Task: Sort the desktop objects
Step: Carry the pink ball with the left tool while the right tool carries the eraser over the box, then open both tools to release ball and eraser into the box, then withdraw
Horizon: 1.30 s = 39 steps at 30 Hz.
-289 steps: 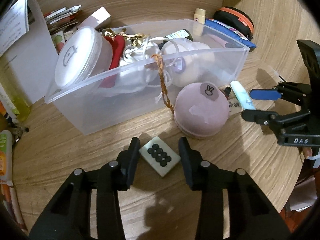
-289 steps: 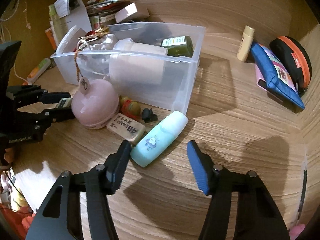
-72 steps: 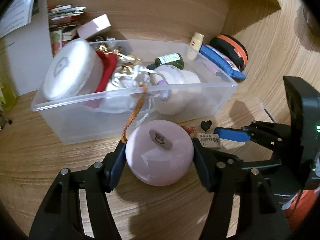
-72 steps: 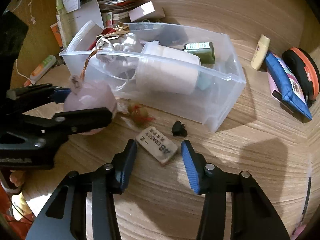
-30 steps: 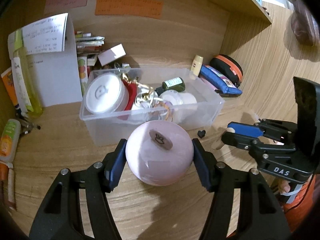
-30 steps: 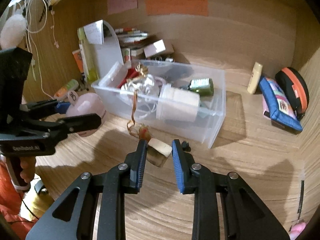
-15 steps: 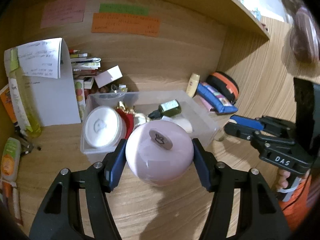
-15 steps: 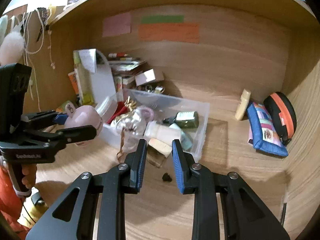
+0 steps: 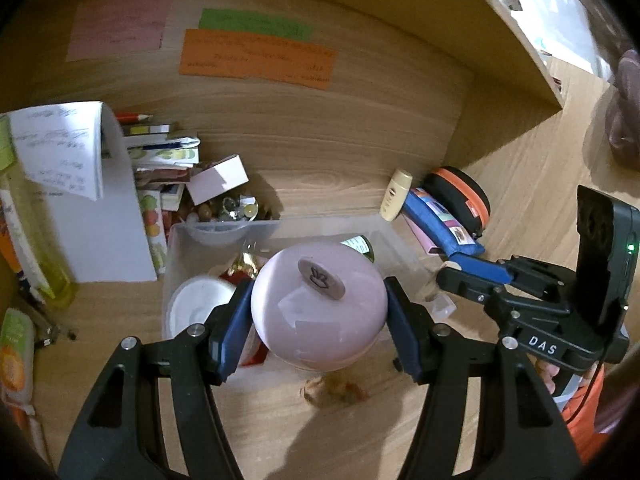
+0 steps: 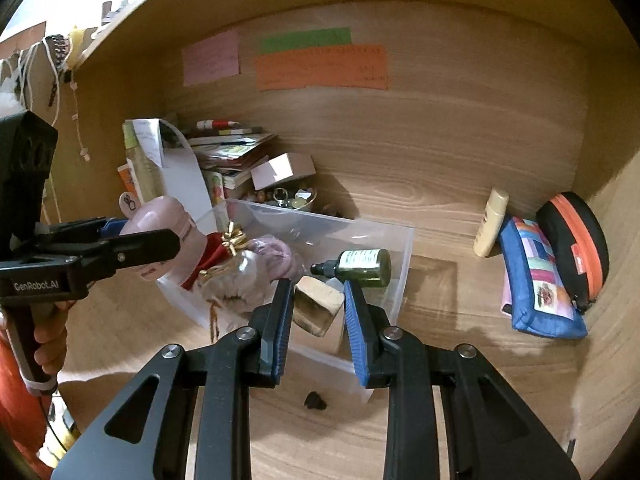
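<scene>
While both claws hang above the desk, we list from left to right. Item one: the left gripper, clenched on a round pink case; we note a matte, dome-shaped shell, a seam round its lower edge, and a grey oval tag with a rabbit mark on top. It sits wedged between the blue pads, held over the near left part of the clear plastic bin. Item two: the bin itself, beyond and below that claw, holding a white round lid, a red and gold ornament and a dark green dropper bottle lying on its side. Item three: the right gripper, grasping a pale rectangular eraser, tilted, one face shadowed brown, held above the bin's near wall. Item four: a small black clip on the desk just under that claw. Item five: further right, a cream tube, a blue patchwork pouch and a black-and-orange zip case, side by side.
</scene>
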### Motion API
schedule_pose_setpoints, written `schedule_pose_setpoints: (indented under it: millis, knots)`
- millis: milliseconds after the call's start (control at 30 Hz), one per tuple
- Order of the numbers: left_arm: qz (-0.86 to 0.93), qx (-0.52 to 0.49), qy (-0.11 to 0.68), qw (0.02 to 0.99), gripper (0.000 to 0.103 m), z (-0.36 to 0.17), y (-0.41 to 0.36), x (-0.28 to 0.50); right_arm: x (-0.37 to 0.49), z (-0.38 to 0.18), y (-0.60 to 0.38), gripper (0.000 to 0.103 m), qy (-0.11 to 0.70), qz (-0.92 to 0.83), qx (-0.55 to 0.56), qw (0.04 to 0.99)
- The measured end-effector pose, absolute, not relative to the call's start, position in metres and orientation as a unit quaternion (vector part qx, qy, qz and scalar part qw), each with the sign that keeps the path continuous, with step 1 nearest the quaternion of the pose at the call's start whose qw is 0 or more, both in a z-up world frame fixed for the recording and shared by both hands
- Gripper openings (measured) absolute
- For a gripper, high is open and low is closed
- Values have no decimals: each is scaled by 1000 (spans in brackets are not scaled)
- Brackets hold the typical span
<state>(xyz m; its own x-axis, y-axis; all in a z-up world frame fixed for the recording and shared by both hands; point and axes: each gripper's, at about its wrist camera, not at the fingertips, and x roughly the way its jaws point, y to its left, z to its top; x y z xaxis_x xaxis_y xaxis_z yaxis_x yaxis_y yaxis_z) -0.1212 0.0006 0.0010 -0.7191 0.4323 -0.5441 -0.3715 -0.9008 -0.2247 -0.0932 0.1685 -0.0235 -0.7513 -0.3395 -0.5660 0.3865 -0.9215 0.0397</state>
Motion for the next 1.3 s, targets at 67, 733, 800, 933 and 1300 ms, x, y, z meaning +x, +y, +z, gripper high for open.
schedule_pose_setpoints:
  millis: [67,733,800,933,1300]
  knots:
    - [924,-309,-49,218,63,1,5,-130,-100,-25,168,23,40,-934,297,194]
    - [911,-363,-40,191,62,-29,35,-210,-160,-58,159,23,34,-928,329,172]
    - [913,-362,-29,188,62,-31,39,-210,-159,-59,155,24,44,-929,326,172]
    - [913,-359,-29,191,62,-30,38,-210,-158,-60,154,24,49,-930,322,168]
    - [914,-351,-33,198,63,-26,34,-202,-158,-66,149,27,62,-928,329,165]
